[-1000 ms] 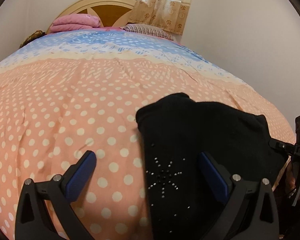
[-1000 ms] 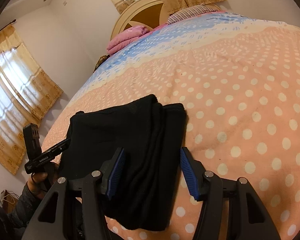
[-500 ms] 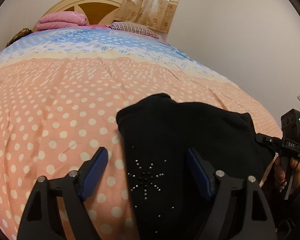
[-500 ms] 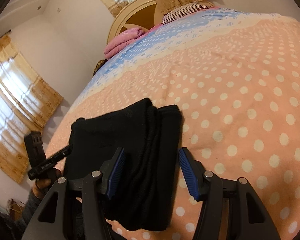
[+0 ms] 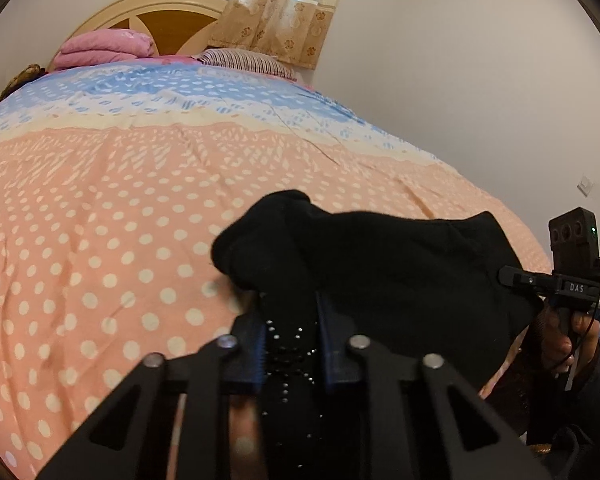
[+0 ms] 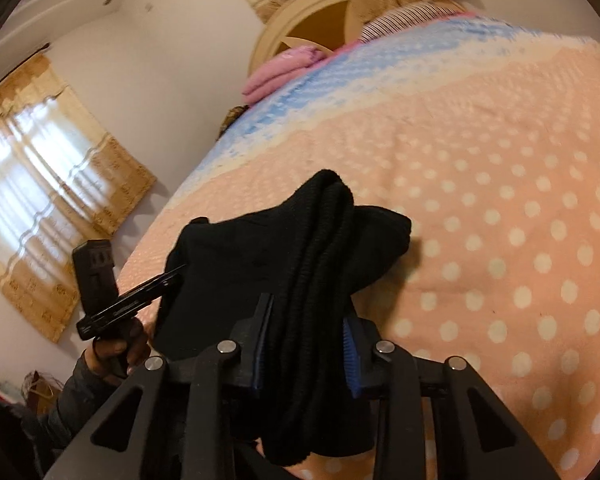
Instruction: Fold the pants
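Note:
Black pants [image 5: 380, 264], folded into a thick bundle, lie at the near edge of the bed; they also show in the right wrist view [image 6: 284, 248]. My left gripper [image 5: 290, 344] is shut on the near left edge of the pants, by a patch of small rhinestones [image 5: 288, 344]. My right gripper [image 6: 306, 344] is shut on the thick ribbed folded edge at the pants' right side. Both held edges are raised a little off the bedspread. Each gripper shows at the side of the other's view, the right one [image 5: 572, 280] and the left one [image 6: 112, 300].
The bed has a pink polka-dot bedspread [image 5: 100, 220] with a blue band toward the headboard [image 5: 156, 12]. A folded pink blanket [image 5: 104, 46] and a striped pillow [image 5: 244, 60] lie at the head. Curtained windows [image 6: 40, 184] stand behind and to the left.
Both grippers have closed from open onto the near edges of the pants. The pants' front edges have bunched and risen a little off the bed.

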The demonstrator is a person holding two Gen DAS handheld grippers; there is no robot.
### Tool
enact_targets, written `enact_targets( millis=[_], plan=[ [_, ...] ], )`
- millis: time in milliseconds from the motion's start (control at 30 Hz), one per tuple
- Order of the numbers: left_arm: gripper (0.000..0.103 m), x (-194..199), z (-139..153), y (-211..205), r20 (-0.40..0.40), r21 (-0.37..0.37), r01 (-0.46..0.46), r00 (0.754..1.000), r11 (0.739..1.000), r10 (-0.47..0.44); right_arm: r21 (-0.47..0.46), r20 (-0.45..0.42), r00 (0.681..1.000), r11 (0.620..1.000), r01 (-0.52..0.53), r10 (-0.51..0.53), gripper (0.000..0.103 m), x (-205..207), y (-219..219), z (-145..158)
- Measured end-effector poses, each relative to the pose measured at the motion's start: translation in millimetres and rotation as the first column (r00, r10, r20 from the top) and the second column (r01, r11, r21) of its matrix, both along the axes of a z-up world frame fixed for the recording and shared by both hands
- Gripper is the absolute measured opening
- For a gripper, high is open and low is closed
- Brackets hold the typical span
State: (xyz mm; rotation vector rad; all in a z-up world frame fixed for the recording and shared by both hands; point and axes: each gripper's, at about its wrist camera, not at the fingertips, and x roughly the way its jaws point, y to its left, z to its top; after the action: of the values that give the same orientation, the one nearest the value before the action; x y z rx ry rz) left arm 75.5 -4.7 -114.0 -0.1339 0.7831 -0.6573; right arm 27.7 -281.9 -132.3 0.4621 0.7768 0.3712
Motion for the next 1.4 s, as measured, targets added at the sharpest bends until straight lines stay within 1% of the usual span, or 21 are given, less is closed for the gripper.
enact_targets(
  millis=[100, 200, 300, 333, 400, 500, 600, 700, 800, 867, 900, 933, 967, 1000, 1033, 1067, 1100, 1167, 1233, 1300, 1400],
  plan=[
    [0.014, -1, 7, 9, -0.001, -0.033, -0.011, 1.000, 0.999, 0.011, -0.016, 0.033, 0.999, 0.999, -0.033, 0.034, 0.031, 3, 12, 18],
    [0.013, -5, 21, 24, 0.020, -0.061, -0.027, 0.999, 0.998, 0.029, -0.033, 0.056, 0.995, 0.997, -0.075, 0.076, 0.031, 16, 25, 36],
    [0.013, -6, 35, 44, 0.056, -0.066, -0.066, 0.996, 0.996, 0.070, -0.061, 0.070, 0.988, 0.989, -0.135, 0.139, 0.031, 37, 51, 51],
    [0.013, -6, 42, 57, 0.069, -0.075, -0.088, 0.993, 0.993, 0.093, -0.068, 0.075, 0.984, 0.985, -0.159, 0.164, 0.030, 48, 63, 55],
    [0.013, -5, 51, 76, 0.087, -0.076, -0.123, 0.988, 0.989, 0.130, -0.058, 0.078, 0.976, 0.978, -0.200, 0.204, 0.030, 68, 87, 60],
    [0.013, -2, 60, 112, 0.107, -0.069, -0.204, 0.972, 0.977, 0.210, -0.037, 0.076, 0.960, 0.963, -0.266, 0.268, 0.030, 102, 133, 64],
    [0.013, 0, 59, 148, 0.116, -0.058, -0.291, 0.948, 0.955, 0.296, -0.021, 0.071, 0.944, 0.946, -0.323, 0.323, 0.030, 128, 188, 64],
    [0.013, 4, 49, 180, 0.112, -0.028, -0.371, 0.922, 0.928, 0.372, -0.028, 0.060, 0.928, 0.930, -0.366, 0.367, 0.030, 149, 241, 55],
    [0.013, 13, 25, 203, 0.075, 0.004, -0.432, 0.900, 0.902, 0.430, -0.032, 0.017, 0.925, 0.925, -0.378, 0.379, 0.030, 166, 275, 36],
    [0.021, 19, 1, 208, 0.024, 0.039, -0.455, 0.890, 0.890, 0.455, -0.020, -0.036, 0.934, 0.935, -0.355, 0.354, 0.030, 174, 281, 18],
    [0.028, 19, -7, 209, 0.016, 0.065, -0.471, 0.882, 0.880, 0.471, -0.011, -0.064, 0.940, 0.942, -0.335, 0.334, 0.031, 178, 278, 7],
    [0.044, 19, -16, 209, 0.015, 0.093, -0.488, 0.872, 0.868, 0.489, 0.002, -0.083, 0.946, 0.949, -0.314, 0.313, 0.032, 181, 273, 0],
    [0.055, 18, -23, 208, 0.019, 0.113, -0.505, 0.862, 0.855, 0.507, 0.031, -0.098, 0.951, 0.956, -0.291, 0.293, 0.034, 182, 265, -6],
    [0.071, 16, -29, 207, 0.033, 0.122, -0.528, 0.848, 0.840, 0.529, 0.078, -0.111, 0.953, 0.959, -0.273, 0.281, 0.035, 183, 254, -12],
    [0.076, 14, -31, 210, 0.043, 0.114, -0.540, 0.841, 0.834, 0.539, 0.106, -0.116, 0.954, 0.959, -0.264, 0.276, 0.035, 183, 248, -15],
    [0.076, 13, -33, 210, 0.046, 0.106, -0.543, 0.839, 0.833, 0.541, 0.102, -0.114, 0.956, 0.960, -0.260, 0.271, 0.035, 181, 244, -15],
    [0.078, 13, -34, 210, 0.048, 0.103, -0.546, 0.838, 0.832, 0.544, 0.076, -0.112, 0.956, 0.962, -0.262, 0.270, 0.036, 179, 246, -14],
    [0.080, 11, -35, 208, 0.062, 0.115, -0.551, 0.835, 0.827, 0.547, 0.039, -0.104, 0.958, 0.964, -0.264, 0.267, 0.037, 176, 249, -12],
    [0.080, 10, -32, 206, 0.075, 0.137, -0.554, 0.833, 0.821, 0.549, 0.051, -0.100, 0.960, 0.965, -0.259, 0.263, 0.039, 174, 248, -12],
    [0.080, 13, -30, 205, 0.075, 0.142, -0.558, 0.829, 0.817, 0.553, 0.068, -0.089, 0.965, 0.968, -0.241, 0.247, 0.044, 169, 243, -11],
    [0.080, 11, -24, 204, 0.094, 0.185, -0.561, 0.827, 0.807, 0.554, 0.028, -0.066, 0.973, 0.975, -0.220, 0.222, 0.052, 158, 232, -6]
  ],
)
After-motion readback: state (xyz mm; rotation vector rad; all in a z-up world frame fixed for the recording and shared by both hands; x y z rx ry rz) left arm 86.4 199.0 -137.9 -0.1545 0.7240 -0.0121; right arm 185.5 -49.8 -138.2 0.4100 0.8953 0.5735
